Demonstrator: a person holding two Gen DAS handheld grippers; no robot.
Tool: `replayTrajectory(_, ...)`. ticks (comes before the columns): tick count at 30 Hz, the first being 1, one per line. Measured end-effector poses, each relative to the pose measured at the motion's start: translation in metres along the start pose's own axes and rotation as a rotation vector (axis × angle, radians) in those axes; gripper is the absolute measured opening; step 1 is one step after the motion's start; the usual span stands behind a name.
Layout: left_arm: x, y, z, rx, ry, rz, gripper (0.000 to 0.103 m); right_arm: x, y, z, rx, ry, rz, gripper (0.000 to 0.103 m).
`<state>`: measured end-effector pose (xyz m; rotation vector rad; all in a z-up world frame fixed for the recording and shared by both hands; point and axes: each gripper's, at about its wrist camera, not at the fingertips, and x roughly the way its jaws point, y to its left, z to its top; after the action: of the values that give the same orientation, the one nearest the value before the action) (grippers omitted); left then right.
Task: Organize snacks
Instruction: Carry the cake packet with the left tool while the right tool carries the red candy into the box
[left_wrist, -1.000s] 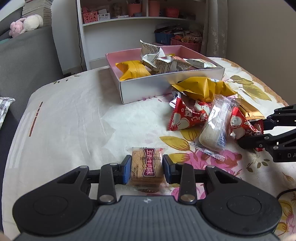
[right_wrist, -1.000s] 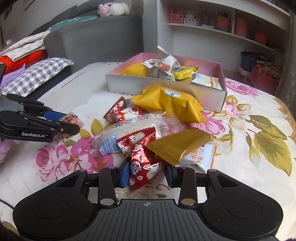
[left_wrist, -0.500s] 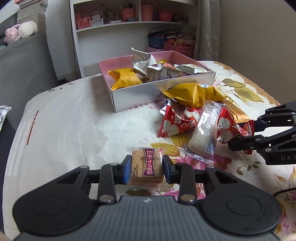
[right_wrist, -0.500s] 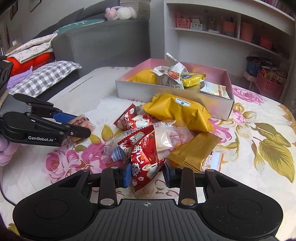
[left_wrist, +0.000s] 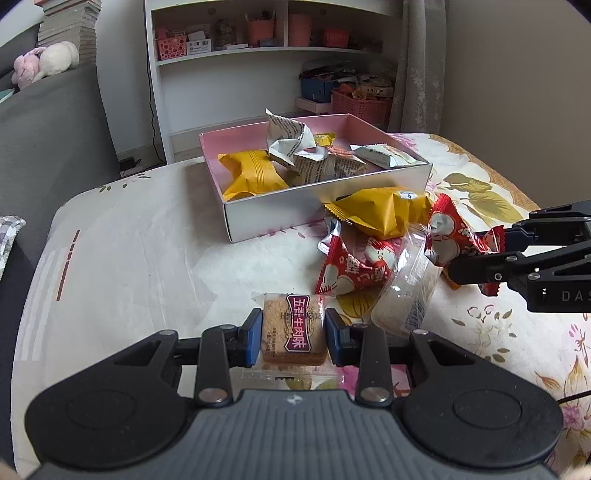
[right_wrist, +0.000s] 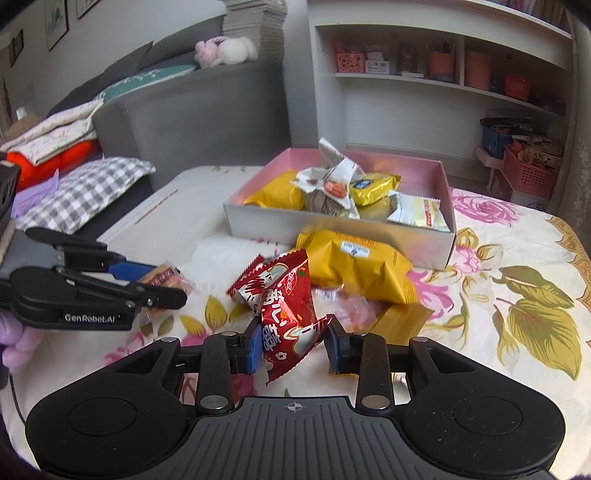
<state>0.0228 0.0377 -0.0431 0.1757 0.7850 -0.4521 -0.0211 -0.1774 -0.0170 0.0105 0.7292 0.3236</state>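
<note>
My left gripper (left_wrist: 293, 338) is shut on a brown biscuit packet (left_wrist: 294, 330) with a maroon label and holds it above the table. It also shows in the right wrist view (right_wrist: 168, 286). My right gripper (right_wrist: 293, 345) is shut on a red snack bag (right_wrist: 288, 314), lifted off the pile; the bag also shows in the left wrist view (left_wrist: 452, 236). The pink snack box (left_wrist: 321, 201) stands beyond, holding a yellow packet (left_wrist: 255, 177) and several white wrapped snacks. Loose snacks lie in front of it: a yellow bag (left_wrist: 384, 210), another red bag (left_wrist: 351, 269), a clear rice-cake packet (left_wrist: 406, 299).
The table has a floral cloth (right_wrist: 517, 295). A grey sofa (right_wrist: 192, 107) with a checked pillow (right_wrist: 81, 192) is to the left. A white shelf unit (left_wrist: 266, 55) stands behind the box, with baskets on the floor beside it.
Both grippers have risen with their snacks. The red bag has come up off the pile, and the box now looks farther off.
</note>
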Motion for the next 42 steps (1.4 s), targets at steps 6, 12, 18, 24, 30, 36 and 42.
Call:
replayTrajectory(6, 0.000, 0.001, 0.014, -0.027, -0.013, 0.000, 0.032, 0.000, -0.001, 0.019, 0.026, -0.017, -0.015, 0.033)
replayTrajectory(12, 0.000, 0.001, 0.028, -0.044, -0.033, 0.005, 0.032, 0.003, -0.006, 0.038, 0.055, -0.018, -0.038, 0.033)
replayTrajectory(18, 0.005, 0.007, 0.042, -0.092, -0.032, 0.033, 0.032, 0.003, -0.018, 0.055, 0.095, -0.048, -0.081, 0.033)
replayTrajectory(24, 0.009, 0.015, 0.058, -0.155, -0.054, 0.040, 0.032, 0.008, -0.036, 0.072, 0.161, -0.064, -0.106, 0.033)
replayTrajectory(30, 0.022, 0.020, 0.077, -0.183, -0.086, 0.070, 0.032, 0.020, -0.052, 0.084, 0.236, -0.062, -0.109, 0.033)
replayTrajectory(36, 0.044, 0.027, 0.091, -0.190, -0.097, 0.076, 0.032, 0.040, -0.067, 0.092, 0.315, -0.040, -0.097, 0.033)
replayTrajectory(42, 0.064, 0.031, 0.102, -0.237, -0.084, 0.044, 0.032, 0.063, -0.079, 0.094, 0.359, -0.006, -0.106, 0.033)
